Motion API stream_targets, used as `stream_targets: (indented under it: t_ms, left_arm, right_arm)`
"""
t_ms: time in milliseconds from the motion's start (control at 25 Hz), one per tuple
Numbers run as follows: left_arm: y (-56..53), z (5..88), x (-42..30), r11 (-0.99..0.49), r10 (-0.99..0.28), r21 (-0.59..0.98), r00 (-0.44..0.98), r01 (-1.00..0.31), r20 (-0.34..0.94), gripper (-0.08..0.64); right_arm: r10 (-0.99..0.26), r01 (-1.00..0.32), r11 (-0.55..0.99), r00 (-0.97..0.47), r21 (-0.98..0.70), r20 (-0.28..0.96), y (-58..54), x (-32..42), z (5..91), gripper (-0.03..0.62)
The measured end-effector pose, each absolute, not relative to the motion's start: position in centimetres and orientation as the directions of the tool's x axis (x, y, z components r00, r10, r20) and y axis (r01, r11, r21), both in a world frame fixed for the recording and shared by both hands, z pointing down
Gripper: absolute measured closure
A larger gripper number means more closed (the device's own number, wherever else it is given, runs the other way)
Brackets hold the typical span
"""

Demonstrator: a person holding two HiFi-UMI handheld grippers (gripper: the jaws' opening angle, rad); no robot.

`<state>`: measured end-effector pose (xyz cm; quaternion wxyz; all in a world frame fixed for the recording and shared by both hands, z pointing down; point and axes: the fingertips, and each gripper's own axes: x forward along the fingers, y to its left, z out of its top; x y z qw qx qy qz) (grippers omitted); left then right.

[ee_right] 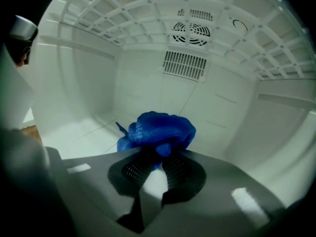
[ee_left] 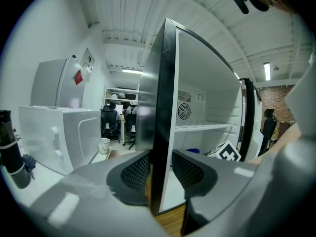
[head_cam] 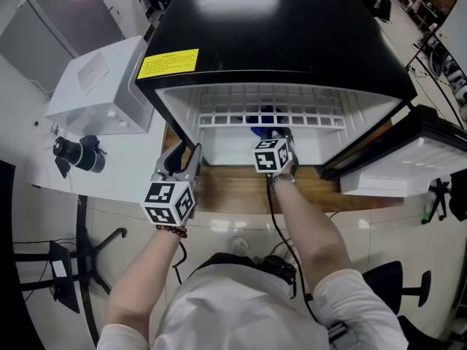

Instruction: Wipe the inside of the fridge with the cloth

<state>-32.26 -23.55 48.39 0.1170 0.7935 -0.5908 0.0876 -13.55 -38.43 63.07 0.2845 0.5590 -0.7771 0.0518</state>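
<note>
A small black fridge [head_cam: 277, 28] stands open on a wooden top, its white inside facing me. My left gripper [head_cam: 182, 155] holds the front edge of the fridge's left side wall [ee_left: 163, 107]; in the left gripper view the left gripper [ee_left: 160, 169] has a pad on each side of that edge. My right gripper [head_cam: 277, 133] reaches into the lower compartment under the white wire shelf [head_cam: 270, 108]. In the right gripper view the right gripper [ee_right: 157, 162] is shut on a bunched blue cloth [ee_right: 160, 130], which sits low over the fridge floor [ee_right: 79, 132]. The cloth [head_cam: 264, 119] shows dimly through the shelf.
The fridge door [head_cam: 408, 159] hangs open at the right. A white appliance [head_cam: 102, 86] stands to the left of the fridge, with a dark bottle [head_cam: 76, 154] in front of it. A fan grille [ee_right: 190, 31] and vent slots sit on the back wall. A paper cup [ee_left: 103, 145] stands beyond.
</note>
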Motion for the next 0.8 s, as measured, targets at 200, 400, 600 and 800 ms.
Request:
stream_targets:
  t_ms: [200, 400, 600, 800]
  left_arm:
    - [-23.5, 48.4, -32.3, -0.268, -0.918, 0.084, 0.281, -0.960, 0.279, 0.430]
    - [-23.5, 48.4, -32.3, -0.260, -0.920, 0.086, 0.274, -0.962, 0.281, 0.430]
    - [-23.5, 48.4, -32.3, -0.246, -0.919, 0.091, 0.262, -0.965, 0.293, 0.430]
    - [-23.6, 48.4, -32.3, -0.237, -0.917, 0.090, 0.254, -0.967, 0.307, 0.430]
  right_arm:
    - [-0.849, -0.912, 0.326, -0.168, 0.247, 0.501, -38.8, -10.5, 63.1, 0.538]
    - [-0.858, -0.926, 0.281, -0.124, 0.253, 0.498, -39.0, -7.5, 63.0, 0.538]
    - [-0.856, -0.933, 0.250, -0.087, 0.258, 0.510, -38.9, -5.2, 63.3, 0.538]
    - [-0.853, -0.945, 0.202, -0.040, 0.258, 0.520, -38.8, -3.1, 63.4, 0.540]
